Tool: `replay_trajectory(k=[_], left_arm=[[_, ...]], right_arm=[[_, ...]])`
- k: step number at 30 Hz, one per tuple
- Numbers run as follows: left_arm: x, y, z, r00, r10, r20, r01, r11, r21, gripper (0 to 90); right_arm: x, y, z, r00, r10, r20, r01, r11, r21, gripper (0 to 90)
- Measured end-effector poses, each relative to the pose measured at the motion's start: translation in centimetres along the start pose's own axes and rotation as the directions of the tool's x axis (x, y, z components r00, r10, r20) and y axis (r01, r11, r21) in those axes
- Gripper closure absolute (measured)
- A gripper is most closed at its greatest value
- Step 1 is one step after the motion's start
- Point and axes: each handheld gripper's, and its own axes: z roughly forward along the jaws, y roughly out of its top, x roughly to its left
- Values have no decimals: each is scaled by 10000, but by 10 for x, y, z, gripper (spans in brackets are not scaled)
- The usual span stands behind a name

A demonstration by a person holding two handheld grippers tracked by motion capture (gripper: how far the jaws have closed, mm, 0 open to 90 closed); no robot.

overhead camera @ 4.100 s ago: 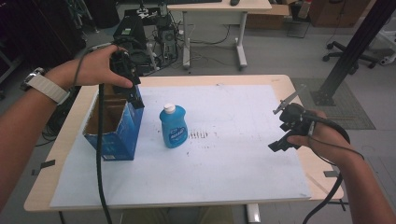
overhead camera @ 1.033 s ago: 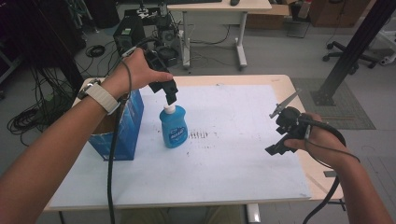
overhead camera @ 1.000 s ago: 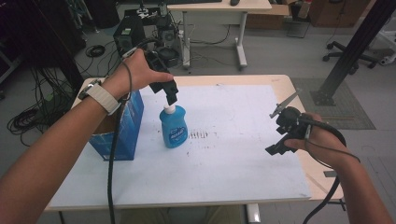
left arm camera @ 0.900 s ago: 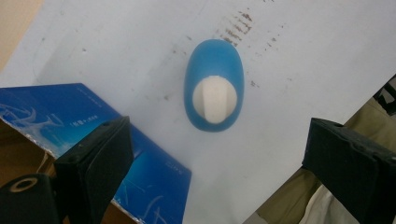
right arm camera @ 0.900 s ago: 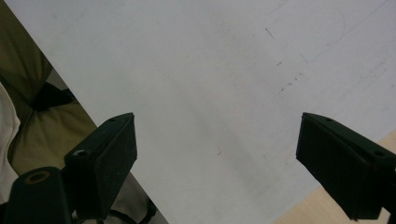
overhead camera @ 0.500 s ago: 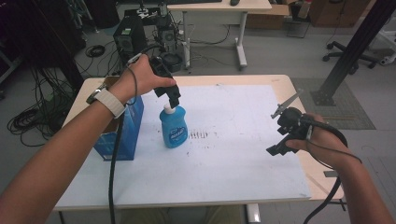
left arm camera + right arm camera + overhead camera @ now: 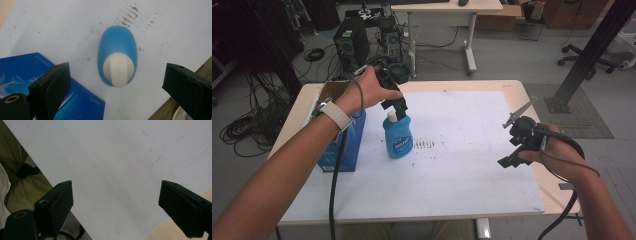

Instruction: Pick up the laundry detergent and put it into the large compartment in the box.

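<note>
Left hand-held gripper sits directly over the blue plastic dish-soap bottle, jaws spread wide either side of its white cap, not touching. Bottle stands upright on the white paper sheet covering the wooden tabletop, just beside the blue cardboard box. Right hand-held gripper hangs above the sheet's right edge, jaws released, nothing between them.

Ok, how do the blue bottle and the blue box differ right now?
The bottle is rounded, with a white cap; the box is rectangular, with its top flaps open. The bottle stands directly under the open left gripper, between its jaws in the left gripper view; the box sits off to the side, nearer the table's left edge. The bottle has the smaller footprint. Both are blue and upright on the white sheet.
</note>
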Motion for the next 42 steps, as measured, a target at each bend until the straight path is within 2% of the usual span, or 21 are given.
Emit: replay_trajectory(k=[10, 18, 42], left_arm=[[2, 0, 13, 10000, 91, -3, -92, 9998, -160, 83], [1, 1, 26, 9997, 219, 52, -219, 9998, -26, 83], [0, 2, 48, 9994, 286, 207, -285, 9996, -24, 83]], right_arm=[[0, 0, 2, 10000, -18, -27, 18, 10000, 41, 126], [0, -1, 4, 10000, 65, -40, -65, 10000, 73, 126], [-2, -4, 6, 9999, 109, -79, -108, 9999, 116, 126]])
